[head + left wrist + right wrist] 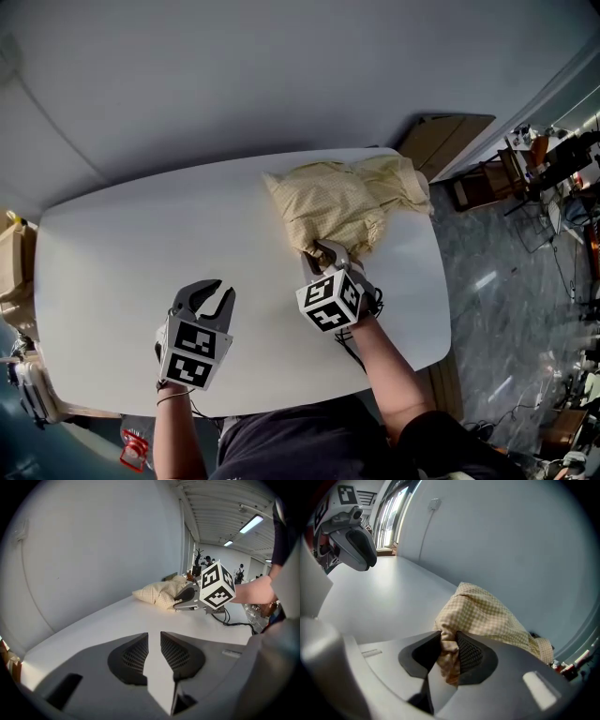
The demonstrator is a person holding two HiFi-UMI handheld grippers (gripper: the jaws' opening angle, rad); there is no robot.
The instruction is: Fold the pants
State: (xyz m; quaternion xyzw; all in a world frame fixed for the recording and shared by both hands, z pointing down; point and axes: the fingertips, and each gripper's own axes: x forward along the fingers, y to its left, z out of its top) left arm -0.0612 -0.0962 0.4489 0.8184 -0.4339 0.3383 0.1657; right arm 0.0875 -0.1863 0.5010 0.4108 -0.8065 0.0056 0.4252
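The pants [347,202] are a crumpled heap of pale yellow checked cloth at the far right of the white table [141,244]. My right gripper [323,251] sits at the heap's near edge, and in the right gripper view a bunched fold of the pants [487,616] is pinched between the pads of my right gripper [449,651]. My left gripper [214,298] hovers over bare table near the front edge, jaws apart and empty. The left gripper view shows my left gripper [154,651] aimed toward the pants [157,595], with the right gripper [187,597] beside them.
A grey wall runs along the table's far side. A brown board [445,141] leans beyond the far right corner. Equipment and cables [553,159] crowd the floor at the right. A cardboard box [14,262] stands off the left end.
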